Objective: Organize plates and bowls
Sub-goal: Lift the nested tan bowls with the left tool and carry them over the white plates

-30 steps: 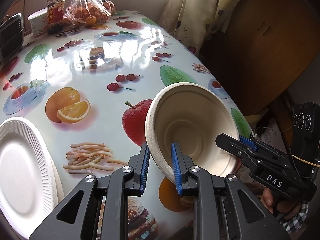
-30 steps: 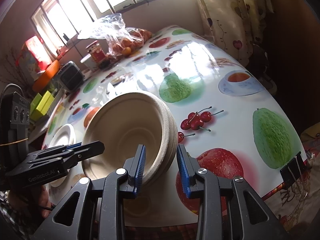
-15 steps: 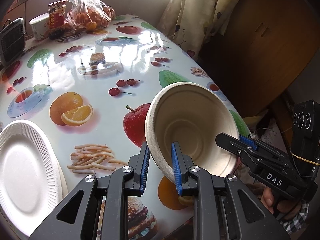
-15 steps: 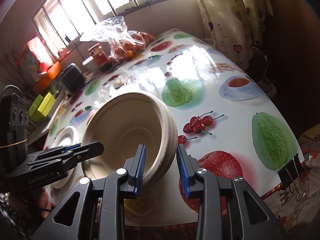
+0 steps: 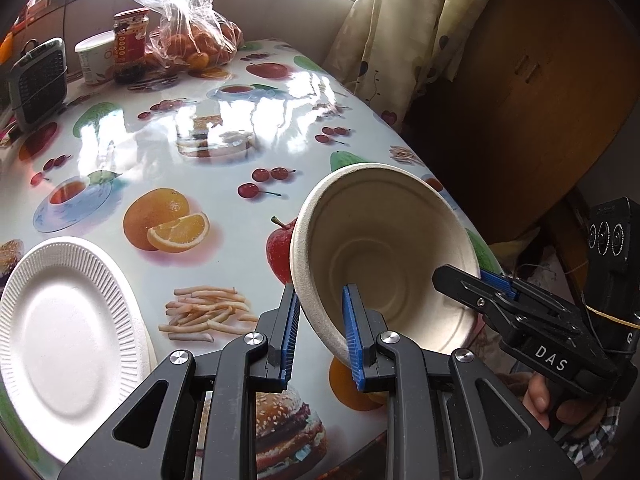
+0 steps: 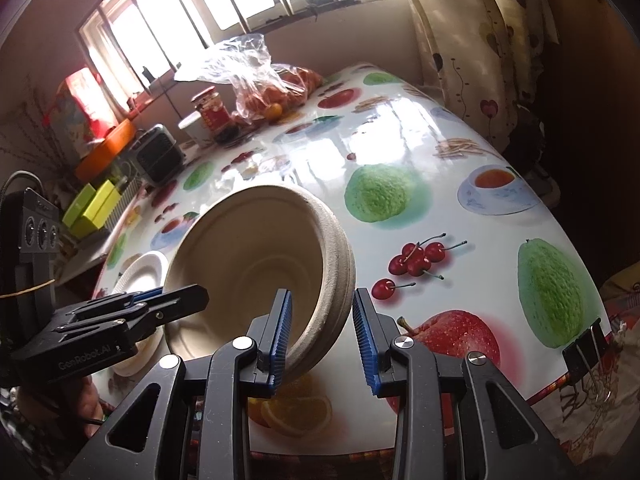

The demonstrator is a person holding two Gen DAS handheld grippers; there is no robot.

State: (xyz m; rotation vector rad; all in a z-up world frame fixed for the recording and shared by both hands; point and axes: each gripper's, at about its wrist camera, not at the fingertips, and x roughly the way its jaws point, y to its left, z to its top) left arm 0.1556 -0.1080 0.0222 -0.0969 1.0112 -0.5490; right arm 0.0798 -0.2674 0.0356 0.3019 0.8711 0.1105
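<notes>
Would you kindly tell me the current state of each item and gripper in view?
Beige bowl: empty, tilted, lifted off the table.
Left gripper: shut on the bowl's rim.
Right gripper: shut on the opposite rim.
White plate: empty, flat on the table.
Jar: upright, red lid on.
Bag of oranges: lying, top loose.

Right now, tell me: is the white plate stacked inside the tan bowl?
No, the white plate lies flat on the table, apart from the tilted tan bowl.
</notes>
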